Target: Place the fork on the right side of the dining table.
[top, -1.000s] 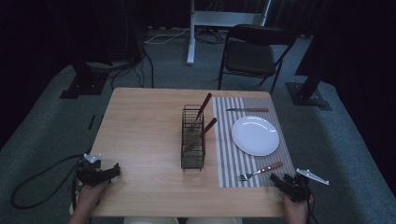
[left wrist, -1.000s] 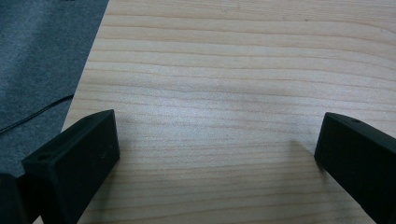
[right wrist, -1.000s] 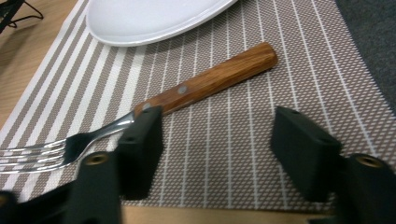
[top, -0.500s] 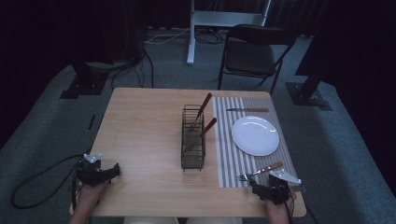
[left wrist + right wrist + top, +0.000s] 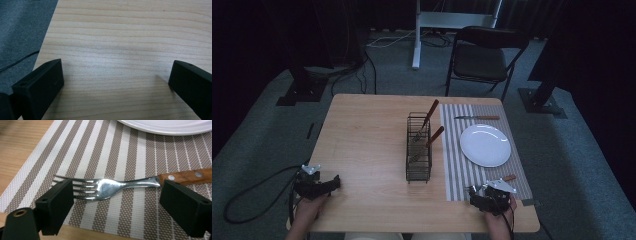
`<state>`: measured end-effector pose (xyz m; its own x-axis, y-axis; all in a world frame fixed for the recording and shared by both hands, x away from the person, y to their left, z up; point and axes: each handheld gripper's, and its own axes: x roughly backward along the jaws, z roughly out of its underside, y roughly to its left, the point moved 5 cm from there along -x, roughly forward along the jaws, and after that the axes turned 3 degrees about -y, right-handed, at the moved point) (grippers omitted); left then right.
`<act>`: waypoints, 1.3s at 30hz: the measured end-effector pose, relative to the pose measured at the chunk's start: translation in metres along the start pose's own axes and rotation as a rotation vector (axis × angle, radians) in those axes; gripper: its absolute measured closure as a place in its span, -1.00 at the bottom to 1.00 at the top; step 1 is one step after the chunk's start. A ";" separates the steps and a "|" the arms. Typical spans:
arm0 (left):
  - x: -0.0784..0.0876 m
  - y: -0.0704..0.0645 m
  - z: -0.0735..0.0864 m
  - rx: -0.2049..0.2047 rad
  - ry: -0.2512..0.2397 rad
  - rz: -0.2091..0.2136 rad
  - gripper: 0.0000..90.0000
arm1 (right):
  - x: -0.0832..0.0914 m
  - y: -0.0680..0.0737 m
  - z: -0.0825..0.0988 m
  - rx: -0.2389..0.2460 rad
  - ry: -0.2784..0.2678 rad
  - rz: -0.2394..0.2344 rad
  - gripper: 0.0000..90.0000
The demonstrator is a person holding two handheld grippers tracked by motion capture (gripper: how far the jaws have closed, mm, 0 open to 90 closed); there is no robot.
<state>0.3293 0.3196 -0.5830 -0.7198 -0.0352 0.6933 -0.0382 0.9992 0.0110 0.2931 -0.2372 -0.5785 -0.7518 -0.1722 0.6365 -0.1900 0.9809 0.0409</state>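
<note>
While the silver fork with a riveted wooden handle [image 5: 105, 187] is laid flat on the brown-and-white striped placemat [image 5: 120, 152], it is straddled by the right gripper [image 5: 116, 202], whose jaws have just been opening, pads clear of the metal, tines beside one jaw and handle beside the other.

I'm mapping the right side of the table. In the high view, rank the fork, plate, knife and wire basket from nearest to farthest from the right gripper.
1. Fork: on the striped mat, right at the right gripper.
2. Plate: on the mat, just beyond the fork.
3. Wire basket: left of the mat, mid-table.
4. Knife: at the mat's far edge, beyond the plate.
</note>
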 end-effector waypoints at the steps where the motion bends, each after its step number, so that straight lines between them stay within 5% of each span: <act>1: 0.000 0.000 0.000 0.000 0.000 0.000 -0.99 | -0.003 0.001 -0.002 0.005 0.002 0.012 -0.74; 9: 0.000 0.000 0.000 0.000 0.000 0.000 -0.99 | -0.005 -0.005 -0.004 -0.044 0.003 0.004 -0.74; 25: 0.000 0.000 0.000 0.000 0.000 0.000 -0.99 | -0.009 -0.004 -0.009 -0.055 -0.006 0.043 -0.74; 39: 0.000 0.000 0.000 0.000 0.000 0.000 -0.99 | 0.011 -0.040 0.008 -0.090 -0.023 0.077 -0.74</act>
<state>0.3293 0.3196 -0.5830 -0.7198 -0.0352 0.6933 -0.0382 0.9992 0.0111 0.2869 -0.2790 -0.5794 -0.7766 -0.0970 0.6225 -0.0747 0.9953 0.0619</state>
